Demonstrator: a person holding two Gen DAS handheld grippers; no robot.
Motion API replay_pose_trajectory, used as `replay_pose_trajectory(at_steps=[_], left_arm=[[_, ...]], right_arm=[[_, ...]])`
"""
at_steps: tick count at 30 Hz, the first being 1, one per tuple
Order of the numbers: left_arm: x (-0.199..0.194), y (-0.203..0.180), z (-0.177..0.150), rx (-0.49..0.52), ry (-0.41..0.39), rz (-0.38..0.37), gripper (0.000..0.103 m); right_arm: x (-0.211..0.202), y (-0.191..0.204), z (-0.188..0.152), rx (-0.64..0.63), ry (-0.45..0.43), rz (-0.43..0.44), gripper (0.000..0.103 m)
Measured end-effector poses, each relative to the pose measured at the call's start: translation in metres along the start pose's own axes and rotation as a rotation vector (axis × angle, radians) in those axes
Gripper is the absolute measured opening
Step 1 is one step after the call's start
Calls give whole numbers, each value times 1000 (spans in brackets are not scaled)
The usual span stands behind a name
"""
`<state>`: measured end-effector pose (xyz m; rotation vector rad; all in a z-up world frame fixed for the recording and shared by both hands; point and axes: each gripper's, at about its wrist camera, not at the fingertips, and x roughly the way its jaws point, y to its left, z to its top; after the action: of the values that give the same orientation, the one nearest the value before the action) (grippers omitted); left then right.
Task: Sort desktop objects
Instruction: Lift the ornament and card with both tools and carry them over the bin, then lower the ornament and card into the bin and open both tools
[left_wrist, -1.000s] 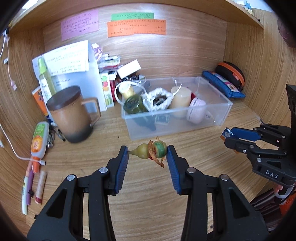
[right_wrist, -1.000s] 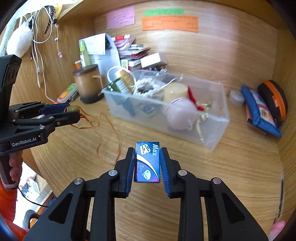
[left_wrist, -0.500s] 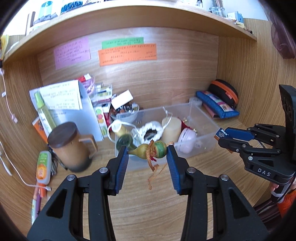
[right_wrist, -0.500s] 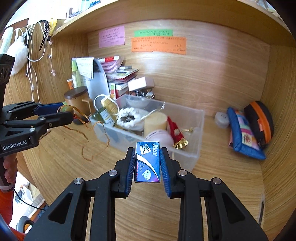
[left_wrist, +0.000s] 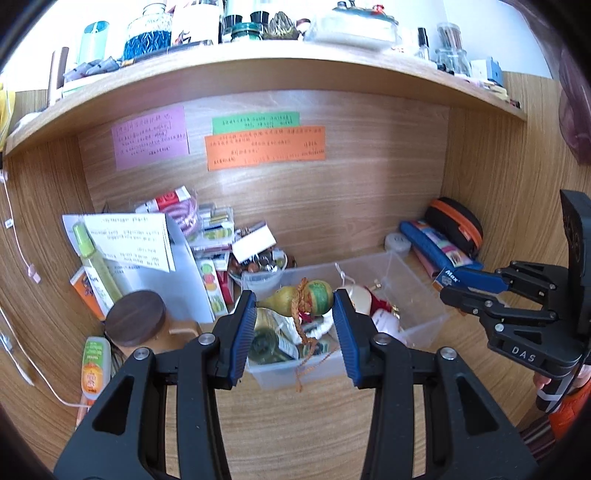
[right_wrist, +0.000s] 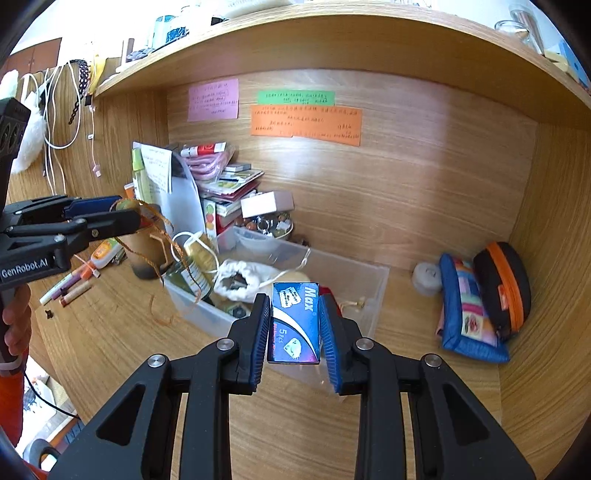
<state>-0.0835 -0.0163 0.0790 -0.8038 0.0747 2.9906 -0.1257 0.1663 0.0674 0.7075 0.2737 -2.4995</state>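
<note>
My left gripper (left_wrist: 294, 304) is shut on a small green-and-yellow gourd ornament (left_wrist: 301, 297) with a brown cord hanging from it, held in the air above the near left part of a clear plastic bin (left_wrist: 421, 284). My right gripper (right_wrist: 294, 325) is shut on a small blue "Max" box (right_wrist: 294, 325), held above the bin's near edge (right_wrist: 365, 295). The bin holds a white pouch (right_wrist: 243, 277), a bottle, a cream candle and other small items. The right gripper also shows in the left wrist view (left_wrist: 448, 286); the left gripper shows in the right wrist view (right_wrist: 122, 216).
A brown lidded mug (left_wrist: 138, 323) stands left of the bin, with papers, boxes and a spray bottle (left_wrist: 94, 258) behind. Pens and a tube (left_wrist: 96, 367) lie at far left. A blue pouch (right_wrist: 469, 314) and black-orange case (right_wrist: 502, 284) rest in the right corner. A shelf hangs overhead.
Both grippers have risen and moved toward the bin with their objects still held. The gourd's cord has lifted off the desk and now hangs over the bin.
</note>
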Motion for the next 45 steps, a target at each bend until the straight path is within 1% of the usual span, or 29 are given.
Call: replay_pose_trajectory(at_steps=[8,19,30,40,45], left_arm=[[20,-1,17,3,-3,-5,42],[57,-7,22,18,27,-39,42],[103,-23,4,67,117,-80,42],[129,-32,-16,90,194,-94,42],[138,-35,-23,108,216,-90,42]], right_arm=[[15,-8,13,-2,-1,1,25],[46,-29,22,9,32,-5,25],[80,-44,15,34,97,5,25],[108,-45,5,37,154,22,25],[118,-44,2,35,179,30,25]])
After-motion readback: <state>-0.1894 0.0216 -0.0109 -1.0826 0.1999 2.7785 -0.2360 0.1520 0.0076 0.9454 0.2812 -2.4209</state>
